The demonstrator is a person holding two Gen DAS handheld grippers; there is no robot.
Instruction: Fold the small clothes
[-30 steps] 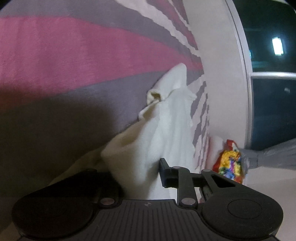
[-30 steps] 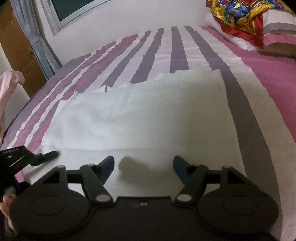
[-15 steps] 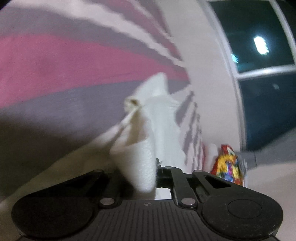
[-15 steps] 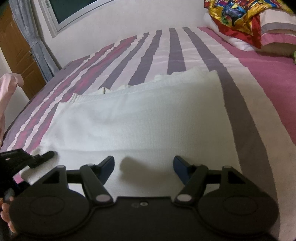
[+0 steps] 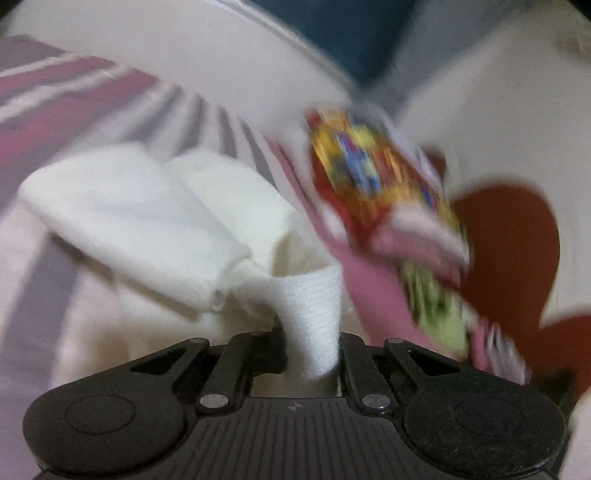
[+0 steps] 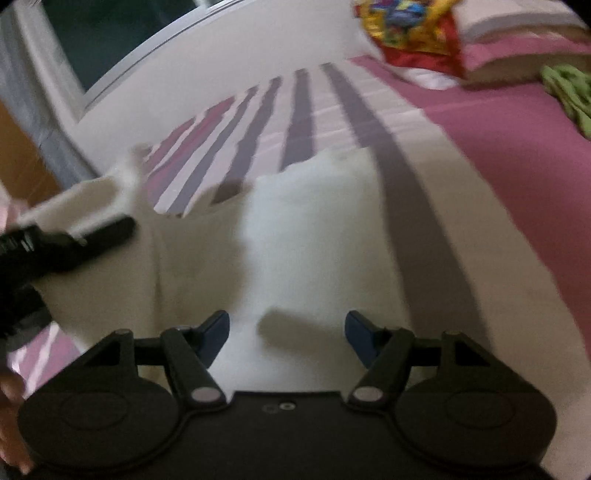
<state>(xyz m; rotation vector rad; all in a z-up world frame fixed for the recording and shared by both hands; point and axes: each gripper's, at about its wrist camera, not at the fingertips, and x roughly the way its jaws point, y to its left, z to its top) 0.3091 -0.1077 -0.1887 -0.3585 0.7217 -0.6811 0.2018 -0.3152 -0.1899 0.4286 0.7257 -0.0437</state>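
The left gripper (image 5: 312, 354) is clenched on a band of the white cloth (image 5: 147, 225); its jaws have just been closing, and the fabric rises between them in a narrow ribbed strip. Only the left wrist view shows this pinch. The right wrist view shows that same gripper (image 6: 110, 229) from the side, low at the left edge, with a lifted flap of the cloth (image 6: 314, 236) hanging off it above the bed (image 6: 498, 155). The right gripper (image 6: 286, 332) is released, its blue pads spread wide over the near edge of the cloth, nothing between them; whether they touch the fabric I cannot tell.

The cloth lies flat in the middle of the bed, its long axis across the right wrist view, with the left end raised and turned over towards the centre. In the left wrist view it drapes away from the jaws in two soft folds.

The bed cover has purple, pink and white stripes, with a broad pink field to the right. A bright multicoloured pillow (image 6: 413, 26) and a green cloth (image 6: 569, 88) lie at the far right. A white wall (image 6: 221, 62) with a dark window (image 6: 122, 33) stands behind; both views are blurred
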